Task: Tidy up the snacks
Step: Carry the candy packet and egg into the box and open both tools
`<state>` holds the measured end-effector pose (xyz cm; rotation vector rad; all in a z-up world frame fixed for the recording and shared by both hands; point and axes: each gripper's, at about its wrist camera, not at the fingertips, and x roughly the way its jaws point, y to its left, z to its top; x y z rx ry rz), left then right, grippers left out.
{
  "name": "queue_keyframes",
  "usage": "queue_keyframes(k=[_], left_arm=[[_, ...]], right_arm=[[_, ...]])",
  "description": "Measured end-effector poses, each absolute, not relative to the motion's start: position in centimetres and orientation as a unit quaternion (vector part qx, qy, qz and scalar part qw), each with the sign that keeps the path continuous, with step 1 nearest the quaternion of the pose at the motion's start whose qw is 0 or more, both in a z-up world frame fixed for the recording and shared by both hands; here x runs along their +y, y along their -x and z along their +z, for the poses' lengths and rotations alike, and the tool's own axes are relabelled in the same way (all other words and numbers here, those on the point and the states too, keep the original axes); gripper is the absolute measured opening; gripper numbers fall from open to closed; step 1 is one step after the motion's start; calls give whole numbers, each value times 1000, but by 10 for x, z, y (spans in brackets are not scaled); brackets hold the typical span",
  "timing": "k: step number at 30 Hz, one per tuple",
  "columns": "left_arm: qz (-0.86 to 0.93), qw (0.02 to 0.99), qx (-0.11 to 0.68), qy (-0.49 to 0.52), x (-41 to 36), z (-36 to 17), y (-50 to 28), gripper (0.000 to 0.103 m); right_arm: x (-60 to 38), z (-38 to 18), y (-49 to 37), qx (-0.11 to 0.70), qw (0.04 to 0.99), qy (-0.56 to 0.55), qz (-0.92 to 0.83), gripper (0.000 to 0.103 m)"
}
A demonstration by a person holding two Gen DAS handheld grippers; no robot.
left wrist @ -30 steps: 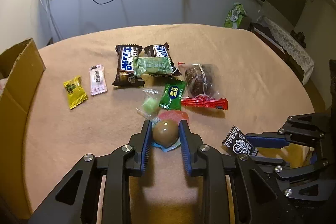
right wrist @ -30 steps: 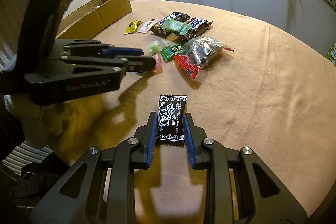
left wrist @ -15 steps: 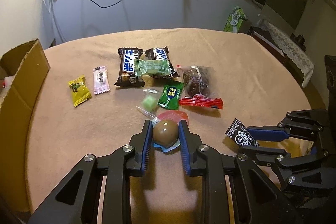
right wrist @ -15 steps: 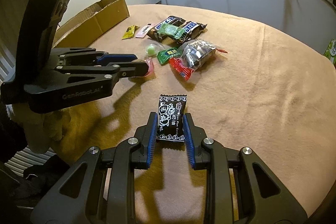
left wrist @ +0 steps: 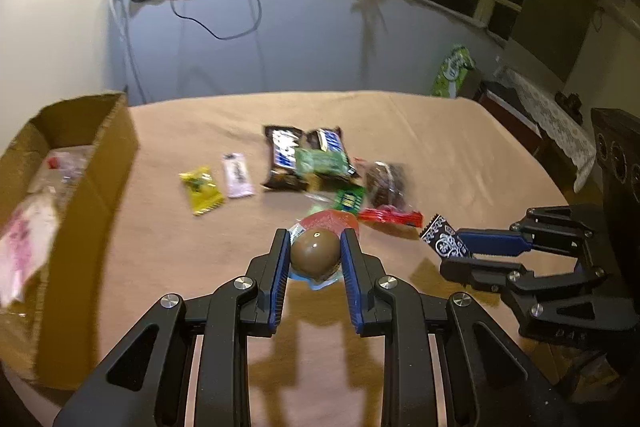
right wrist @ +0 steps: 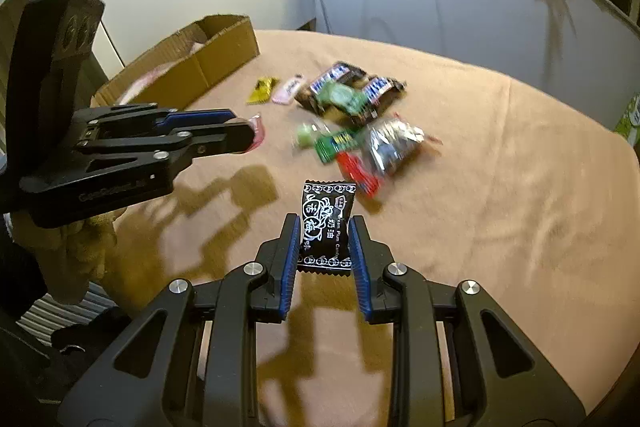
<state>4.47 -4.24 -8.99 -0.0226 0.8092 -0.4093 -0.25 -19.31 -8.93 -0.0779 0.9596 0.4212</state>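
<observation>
Pinching a brown chocolate egg (left wrist: 316, 258) in my left claw (left wrist: 315, 259) and a black plum candy (right wrist: 326, 227) in my right claw (right wrist: 325, 247), both above the worktop (right wrist: 500, 219), I judge the cardboard box (left wrist: 86, 163) at ten o'clock comes next.

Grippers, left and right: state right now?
Left gripper: shut on the brown ball snack.
Right gripper: shut on the black candy packet.
</observation>
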Motion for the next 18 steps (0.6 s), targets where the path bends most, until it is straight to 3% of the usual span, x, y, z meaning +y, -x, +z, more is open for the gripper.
queue_keyframes(k=[18], left_arm=[[-91, 928, 360, 23, 51, -67, -35, 24]], right_arm=[[-99, -54, -51, 418, 862, 83, 274, 26]])
